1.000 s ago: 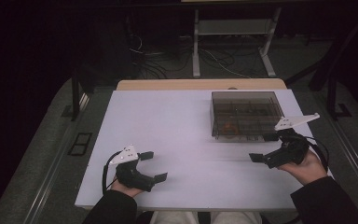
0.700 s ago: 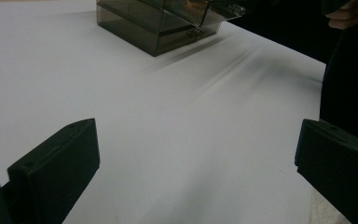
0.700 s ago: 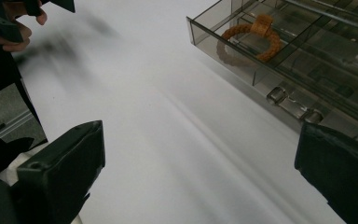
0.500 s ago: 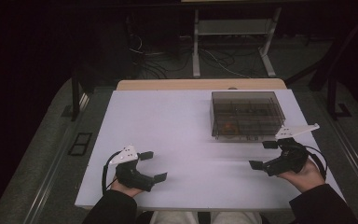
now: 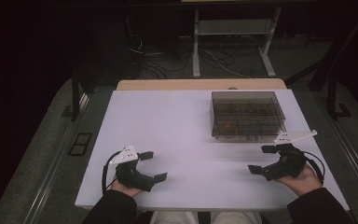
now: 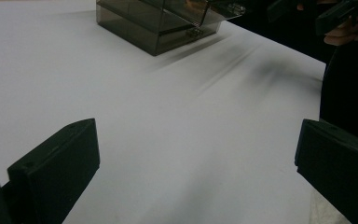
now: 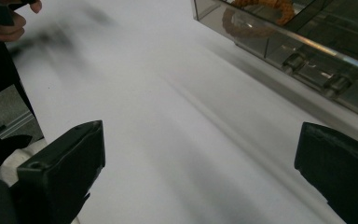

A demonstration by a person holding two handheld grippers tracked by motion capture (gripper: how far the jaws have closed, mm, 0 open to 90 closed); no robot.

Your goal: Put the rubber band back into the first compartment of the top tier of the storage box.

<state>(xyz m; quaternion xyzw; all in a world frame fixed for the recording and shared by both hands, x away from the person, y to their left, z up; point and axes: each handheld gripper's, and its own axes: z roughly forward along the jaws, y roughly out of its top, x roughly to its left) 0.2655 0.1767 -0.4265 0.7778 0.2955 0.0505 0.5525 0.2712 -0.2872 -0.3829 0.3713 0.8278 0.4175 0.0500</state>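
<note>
A smoky clear plastic box [image 5: 247, 114] with inner dividers stands on the white table [image 5: 177, 126], at the back right. Something orange [image 5: 230, 126] lies in its near-left part, and shows as an orange ring [image 7: 265, 8] through the wall in the right gripper view. My left gripper [image 5: 153, 166] rests open near the table's front edge at the left, with nothing between its jaws. At the right, just in front of the box, my right gripper [image 5: 260, 159] is open and holds nothing. The box [image 6: 168, 23] lies far ahead in the left gripper view.
Two latches [image 7: 314, 70] sit on the box's near side. Behind the table stand a wooden strip [image 5: 200, 84], a white metal frame [image 5: 233, 28] and loose cables [image 5: 158, 56] on the dark floor. The right hand [image 6: 349, 28] shows at the left gripper view's top right.
My right gripper has drawn back from the box toward the table's front edge and lowered. The left gripper has stayed put.
</note>
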